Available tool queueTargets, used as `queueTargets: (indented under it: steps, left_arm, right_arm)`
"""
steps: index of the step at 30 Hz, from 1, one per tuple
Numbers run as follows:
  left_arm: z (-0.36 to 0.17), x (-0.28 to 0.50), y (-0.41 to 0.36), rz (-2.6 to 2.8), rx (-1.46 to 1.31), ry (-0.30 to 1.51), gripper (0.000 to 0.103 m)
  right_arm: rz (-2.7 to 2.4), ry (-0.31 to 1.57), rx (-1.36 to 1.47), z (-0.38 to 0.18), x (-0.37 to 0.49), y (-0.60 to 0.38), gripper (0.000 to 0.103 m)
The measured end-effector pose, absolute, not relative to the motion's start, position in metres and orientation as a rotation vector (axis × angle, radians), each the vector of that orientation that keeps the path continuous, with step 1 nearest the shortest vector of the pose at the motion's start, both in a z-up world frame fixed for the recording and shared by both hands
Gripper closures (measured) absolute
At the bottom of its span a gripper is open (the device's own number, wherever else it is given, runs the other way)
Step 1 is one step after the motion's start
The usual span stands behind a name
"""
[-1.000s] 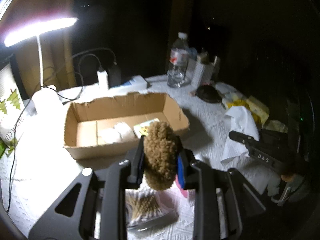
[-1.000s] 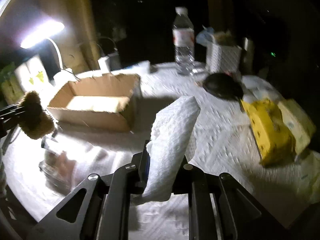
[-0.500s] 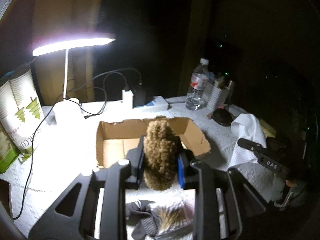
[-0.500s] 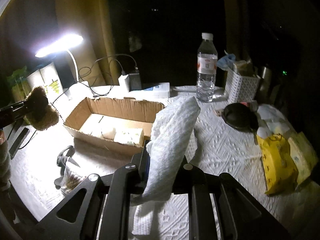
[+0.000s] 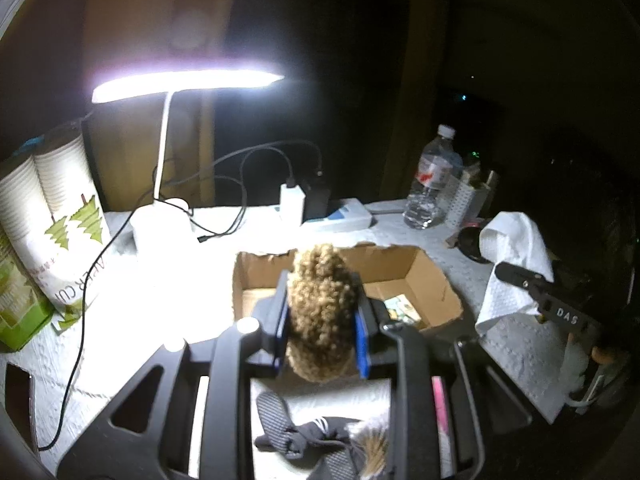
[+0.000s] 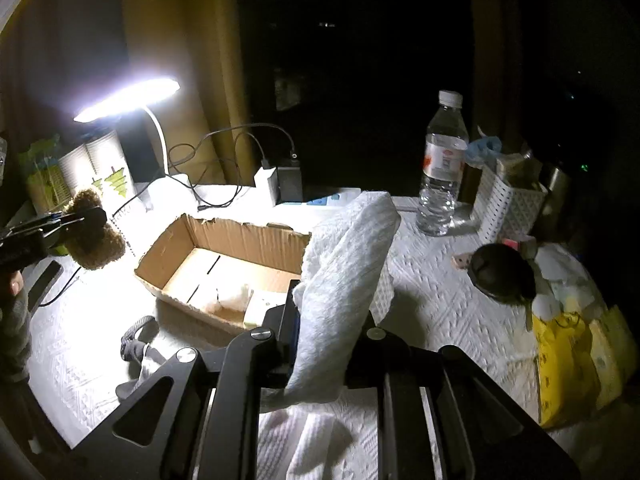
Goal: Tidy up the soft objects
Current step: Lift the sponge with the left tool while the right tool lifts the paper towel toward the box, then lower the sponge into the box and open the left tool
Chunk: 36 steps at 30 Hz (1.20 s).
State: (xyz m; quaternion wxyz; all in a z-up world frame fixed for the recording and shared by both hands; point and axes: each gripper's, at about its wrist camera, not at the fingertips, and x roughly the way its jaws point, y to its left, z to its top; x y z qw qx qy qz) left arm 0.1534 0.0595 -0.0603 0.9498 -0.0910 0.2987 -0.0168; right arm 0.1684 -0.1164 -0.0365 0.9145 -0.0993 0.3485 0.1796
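My left gripper [image 5: 321, 322] is shut on a brown curly plush [image 5: 320, 308] and holds it above the near side of an open cardboard box [image 5: 430, 284]. My right gripper [image 6: 332, 320] is shut on a folded white paper towel [image 6: 344, 280] held upright, near the box's right end [image 6: 224, 236]. The box holds white soft pieces [image 6: 236, 298] and a small packet [image 5: 400, 308]. The plush also shows at the far left in the right wrist view [image 6: 94, 240]. The towel shows at the right in the left wrist view [image 5: 516, 256].
A lit desk lamp [image 5: 184, 80], paper cup stack [image 5: 60, 216], chargers with cables [image 5: 304, 200], water bottle [image 6: 444, 164], white basket [image 6: 508, 200], dark round object [image 6: 500, 276] and yellow packs [image 6: 568, 364] stand around. A dark sock [image 5: 304, 432] lies near the table's front edge.
Both grippers have risen and pulled back from the box, each still holding its item. The views now look down on the table from higher up.
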Motion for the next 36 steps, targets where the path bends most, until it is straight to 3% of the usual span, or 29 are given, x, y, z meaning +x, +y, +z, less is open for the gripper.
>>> queueTargets:
  steps: [36]
  left_arm:
    - [-0.136,0.239,0.077,0.0,-0.224,0.785,0.076]
  right_arm:
    - [0.411,0.865,-0.239,-0.106,0.243,-0.086,0.087]
